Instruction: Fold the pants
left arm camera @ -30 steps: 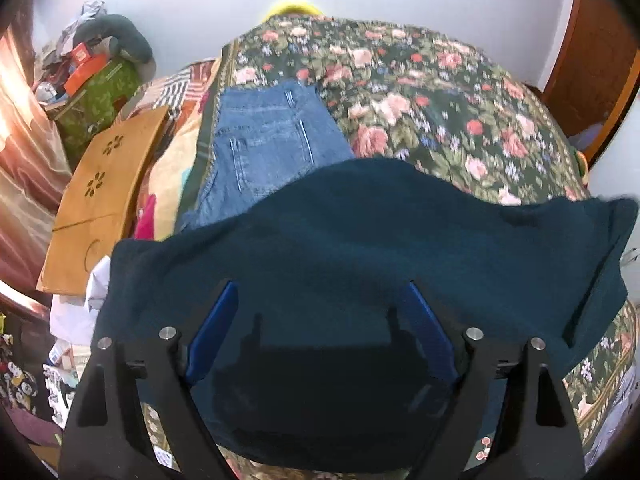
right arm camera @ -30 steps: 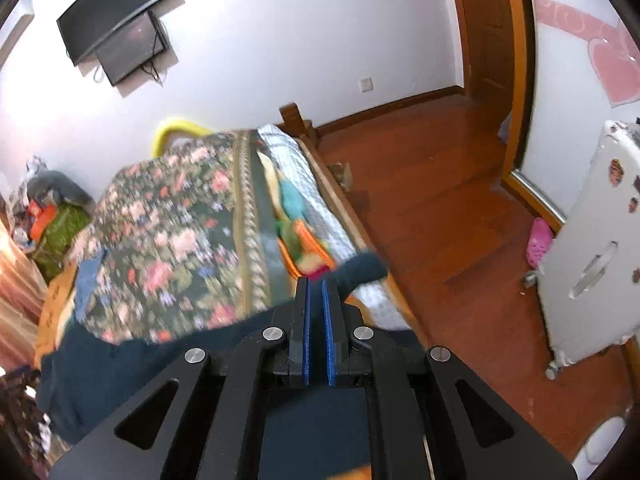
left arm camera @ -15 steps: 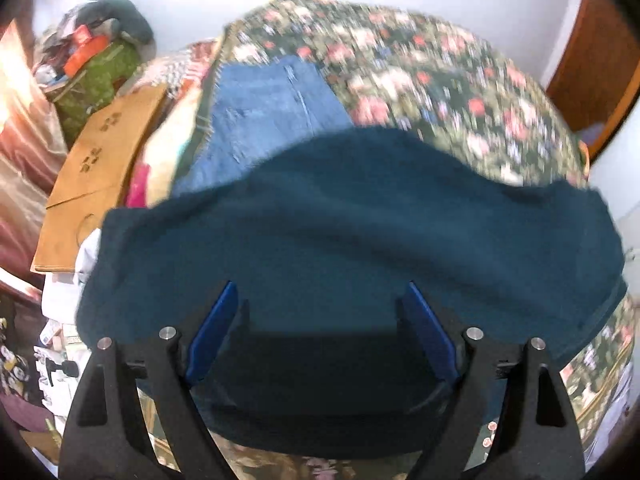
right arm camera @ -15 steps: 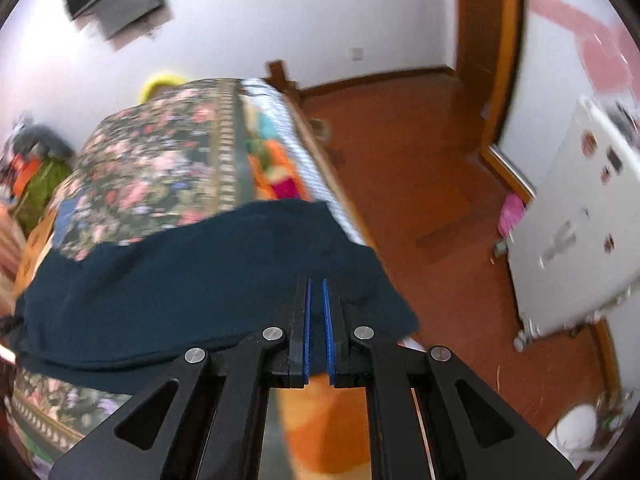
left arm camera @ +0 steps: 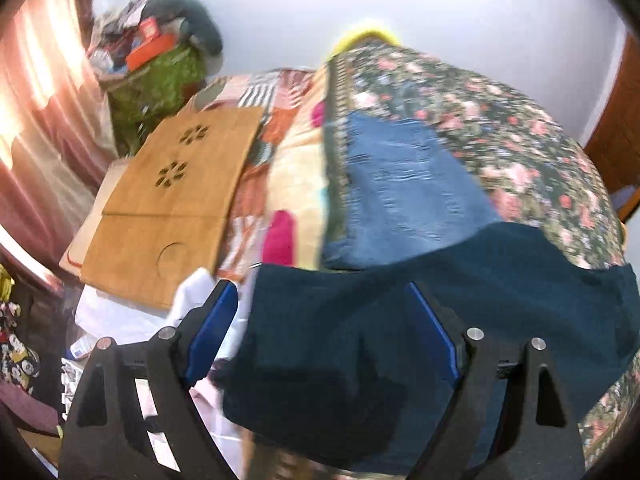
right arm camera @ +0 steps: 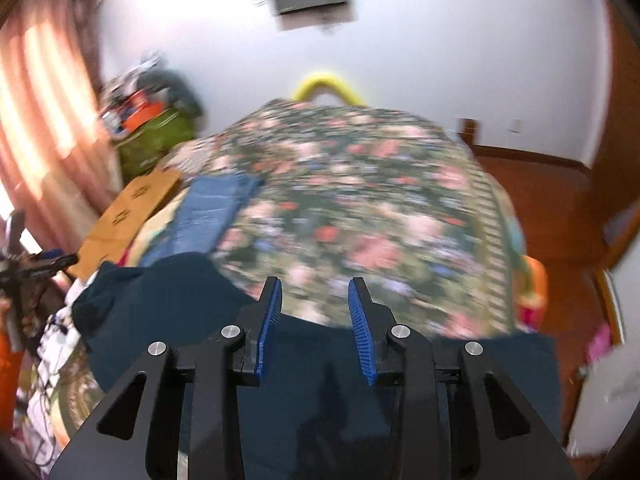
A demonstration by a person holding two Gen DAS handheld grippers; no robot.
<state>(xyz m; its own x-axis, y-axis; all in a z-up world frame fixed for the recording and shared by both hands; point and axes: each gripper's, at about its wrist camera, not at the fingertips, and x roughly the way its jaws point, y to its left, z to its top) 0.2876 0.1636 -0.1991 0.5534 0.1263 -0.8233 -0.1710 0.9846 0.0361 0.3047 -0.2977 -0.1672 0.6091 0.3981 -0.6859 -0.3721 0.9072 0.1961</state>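
We hover over the foot of the bed, and the dark teal pants lie spread across its near edge, right under both tools. Our left tool stands wide apart, blue pads well clear of each other, and the teal cloth passes beneath and between them; nothing is pinched there, the pads touch no fabric that we can see. Beyond that tool's tips lies a folded pair of blue jeans on the floral bedspread, its near end tucked under the teal pants. Off to the left tool's left side sits a flat brown cardboard sheet with flower-shaped cutouts, and past that a green bag piled with clutter against the wall.

Now the right tool: its jaws are opening, a modest gap between the ribbed blue pads, and nothing is clamped between them. The pants lie below it, running out to either side, with a bunched corner off to its left. Ahead of its tips the bedspread stretches away to a yellow hoop at the far end. Everything is smeared with blur, so fine folds are beyond telling.
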